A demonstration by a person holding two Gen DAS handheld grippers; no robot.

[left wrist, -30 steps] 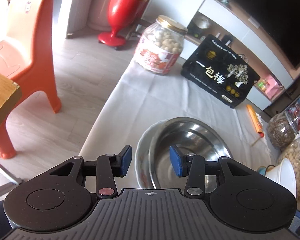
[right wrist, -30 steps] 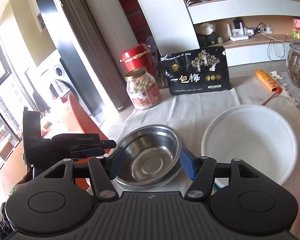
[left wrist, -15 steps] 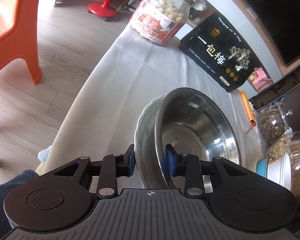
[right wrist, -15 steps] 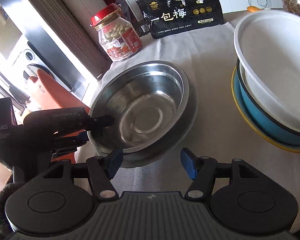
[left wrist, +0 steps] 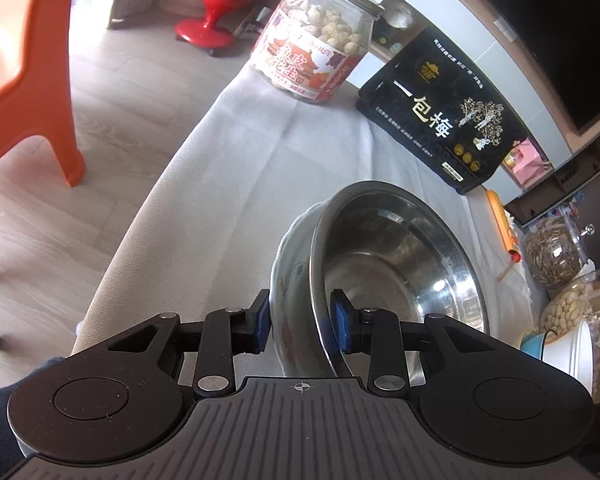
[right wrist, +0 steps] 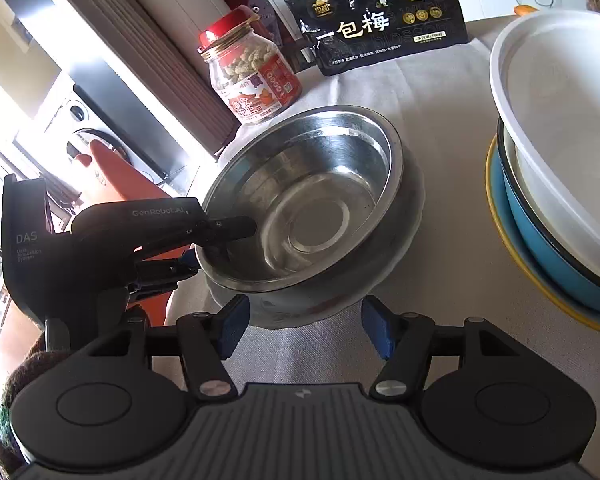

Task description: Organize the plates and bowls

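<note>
My left gripper point(left wrist: 300, 322) is pinched onto the near-left edge of two nested bowls: a shiny round stainless steel bowl point(left wrist: 400, 280) sitting inside a glazed white ceramic bowl with a faint painted pattern point(left wrist: 290, 280). One blue pad presses the ceramic's outer wall, the other the steel's smooth inner wall, so both rims are clamped between my fingers. The pair sits tilted, its near-left side raised, the mouths opening up and toward the right. In the right wrist view the steel shows a flat circular base ring and mirror-like sloping sides.

My right gripper point(right wrist: 304, 328) is spread wide with nothing in it, just short of the ceramic bowl's near side above the woven pale grey tablecloth point(right wrist: 440, 120).

To the right stands a stack: a matte white plastic bowl point(right wrist: 560, 100) inside a blue enamel bowl with a dark rim point(right wrist: 548, 248) on a yellow-edged plate point(right wrist: 540, 292). At the far side are a glass jar of coated peanuts point(right wrist: 252, 76) and a glossy black snack bag point(right wrist: 380, 16).
</note>
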